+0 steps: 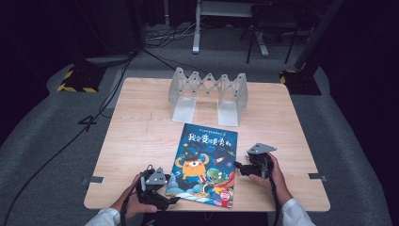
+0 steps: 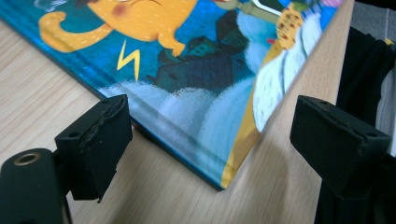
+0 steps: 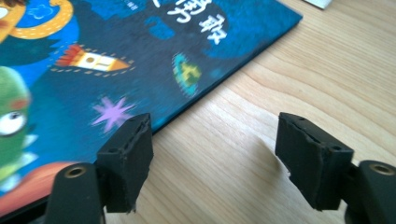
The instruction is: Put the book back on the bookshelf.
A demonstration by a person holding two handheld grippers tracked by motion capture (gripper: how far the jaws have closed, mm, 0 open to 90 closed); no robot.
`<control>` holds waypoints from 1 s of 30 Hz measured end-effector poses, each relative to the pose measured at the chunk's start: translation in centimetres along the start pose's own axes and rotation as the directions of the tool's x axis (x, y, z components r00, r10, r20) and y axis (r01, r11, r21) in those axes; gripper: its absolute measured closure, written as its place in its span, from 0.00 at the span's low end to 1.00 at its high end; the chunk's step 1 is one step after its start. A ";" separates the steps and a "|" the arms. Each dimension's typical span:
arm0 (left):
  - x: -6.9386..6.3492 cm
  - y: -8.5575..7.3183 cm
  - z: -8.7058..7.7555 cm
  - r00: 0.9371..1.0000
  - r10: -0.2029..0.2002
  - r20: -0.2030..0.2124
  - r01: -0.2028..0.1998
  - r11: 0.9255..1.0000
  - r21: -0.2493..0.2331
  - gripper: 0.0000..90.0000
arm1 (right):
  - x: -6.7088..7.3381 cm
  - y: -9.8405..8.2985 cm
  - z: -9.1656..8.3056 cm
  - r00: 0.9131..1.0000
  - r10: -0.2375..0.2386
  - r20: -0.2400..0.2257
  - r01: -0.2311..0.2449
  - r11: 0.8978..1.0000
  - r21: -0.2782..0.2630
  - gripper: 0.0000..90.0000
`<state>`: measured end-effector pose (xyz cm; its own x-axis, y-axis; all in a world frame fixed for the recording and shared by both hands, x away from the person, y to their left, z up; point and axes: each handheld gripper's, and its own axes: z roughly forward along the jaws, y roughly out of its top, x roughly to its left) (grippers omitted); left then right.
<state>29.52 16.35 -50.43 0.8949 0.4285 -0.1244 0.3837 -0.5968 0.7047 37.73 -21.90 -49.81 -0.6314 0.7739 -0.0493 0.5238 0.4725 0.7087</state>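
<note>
Wood tabletop [image 1: 141, 141]: pale, light grain; bears all items below.
Book [image 1: 205, 162]: blue picture-book cover w/ orange monster, green creature, rocket; flat, face up, on near half of tabletop, slightly skewed; bottom edge close to tabletop's near rim.
Book rack [image 1: 208, 94]: grey, expanding lattice type, upright; beyond book's top edge, near but apart from it.
L gripper [image 1: 162, 190]: in person's left hand [image 1: 136, 202], at book's bottom-left corner, just beside it.
L jaws: spread wide, released, nothing gripped. Left gripper view: book's corner [image 2: 224, 179] between the two pads, flat on wood; one pad [image 2: 95, 144] just beside book's edge, contact not discernible; other pad [image 2: 336, 140] apart from book, out past tabletop's near rim.
R gripper [image 1: 240, 167]: in person's right hand [image 1: 270, 176], at book's right edge, approx. mid-lower portion.
R jaws: released, nothing gripped. Right gripper view: one pad [image 3: 128, 158] over book's edge; other pad [image 3: 310, 156] over bare wood, clear of book [image 3: 140, 60].
Sleeves: white cuffs at both wrists, nearer than book.
</note>
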 end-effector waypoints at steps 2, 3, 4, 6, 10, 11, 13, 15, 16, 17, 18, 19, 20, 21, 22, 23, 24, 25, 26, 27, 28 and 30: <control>-0.2 0.3 0.4 1.000 0.000 0.017 0.001 1.000 -0.002 0.16 | -0.2 -0.3 -0.3 1.000 -0.004 -0.011 0.004 1.000 0.003 0.33; -0.3 0.5 0.6 1.000 0.001 0.026 -0.001 1.000 -0.004 0.16 | -0.3 -0.5 -0.6 1.000 -0.007 -0.017 0.007 1.000 0.006 0.33; -0.5 0.8 0.9 0.999 0.010 0.030 -0.010 1.000 -0.004 0.16 | -0.3 -0.8 -0.8 1.000 -0.011 -0.018 0.012 1.000 0.006 0.33; -0.9 1.3 1.5 0.999 0.023 0.032 -0.023 1.000 -0.002 0.16 | -0.6 -1.3 -1.4 0.999 -0.013 -0.031 0.013 1.000 0.009 0.33; -1.7 2.0 2.4 0.998 0.059 0.003 -0.059 0.998 0.018 0.15 | -1.1 -2.4 -2.6 0.998 -0.014 -0.067 0.015 1.000 0.027 0.32; -1.7 2.0 2.4 0.998 0.059 0.003 -0.059 0.998 0.018 0.15 | -1.1 -2.4 -2.6 0.998 -0.014 -0.067 0.015 1.000 0.027 0.32; -1.7 2.0 2.3 0.998 0.068 -0.008 -0.068 0.998 0.017 0.16 | -1.1 -3.0 -3.4 0.996 -0.029 -0.082 0.033 0.999 0.044 0.32; -1.7 1.9 2.2 0.997 0.072 -0.010 -0.071 0.997 0.016 0.18 | -1.0 -3.1 -3.6 0.995 -0.036 -0.088 0.040 0.998 0.049 0.31; -1.7 1.7 2.0 0.997 0.079 -0.016 -0.078 0.997 0.021 0.18 | -0.8 -3.3 -3.8 0.994 -0.046 -0.096 0.051 0.997 0.058 0.31; -1.6 1.5 1.9 0.996 0.087 -0.026 -0.086 0.996 0.025 0.18 | -0.6 -3.5 -4.1 0.993 -0.055 -0.108 0.063 0.996 0.066 0.30; -1.5 1.3 1.7 0.995 0.091 -0.038 -0.090 0.995 0.029 0.18 | -0.5 -3.6 -4.4 0.991 -0.066 -0.116 0.074 0.995 0.071 0.30; -1.3 1.1 1.4 0.994 0.094 -0.048 -0.093 0.995 0.033 0.18 | -0.3 -3.8 -4.6 0.990 -0.071 -0.124 0.081 0.994 0.078 0.30; -1.1 0.9 1.2 0.996 0.078 -0.054 -0.076 0.997 0.026 0.18 | -0.1 -3.9 -4.8 0.989 -0.076 -0.127 0.088 0.993 0.085 0.30; -0.8 0.7 0.9 0.995 0.075 -0.065 -0.074 0.997 0.028 0.18 | 0.0 -3.9 -5.0 0.988 -0.081 -0.129 0.093 0.991 0.095 0.30; -0.6 0.4 0.7 0.995 0.067 -0.074 -0.065 0.998 0.027 0.18 | 0.2 -4.0 -5.2 0.988 -0.081 -0.129 0.095 0.990 0.104 0.30; -0.3 0.3 0.4 0.994 0.060 -0.086 -0.058 0.998 0.027 0.18 | 0.4 -4.1 -5.3 0.988 -0.084 -0.133 0.099 0.989 0.112 0.30; -0.1 0.1 0.2 0.994 0.046 -0.101 -0.044 0.999 0.026 0.17 | 0.6 -4.1 -5.5 0.987 -0.088 -0.137 0.106 0.987 0.125 0.30; 0.3 0.0 0.1 0.992 0.026 -0.125 -0.023 0.999 0.027 0.17 | 0.8 -4.1 -5.7 0.985 -0.093 -0.142 0.113 0.984 0.140 0.30; 0.5 0.0 0.0 0.991 0.019 -0.131 -0.016 1.000 0.024 0.17 | 1.2 -4.2 -6.0 0.983 -0.103 -0.154 0.128 0.978 0.165 0.30; 0.7 0.0 0.0 0.990 0.009 -0.138 -0.006 1.000 0.021 0.17 | 1.5 -4.2 -6.1 0.982 -0.108 -0.157 0.135 0.975 0.177 0.30; 0.8 0.1 0.1 0.990 0.009 -0.141 -0.006 1.000 0.019 0.17 | 1.8 -4.1 -6.3 0.980 -0.114 -0.163 0.145 0.970 0.195 0.30; 0.8 0.3 0.3 0.990 0.009 -0.143 -0.005 1.000 0.024 0.17 | 2.5 -4.1 -6.7 0.974 -0.132 -0.183 0.173 0.957 0.233 0.31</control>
<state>30.46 16.31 -50.49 0.8563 0.5162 -0.0169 0.3842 -0.6149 0.6887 30.17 -24.69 -48.10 -0.7888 0.6145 -0.0130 0.5250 0.6847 0.5054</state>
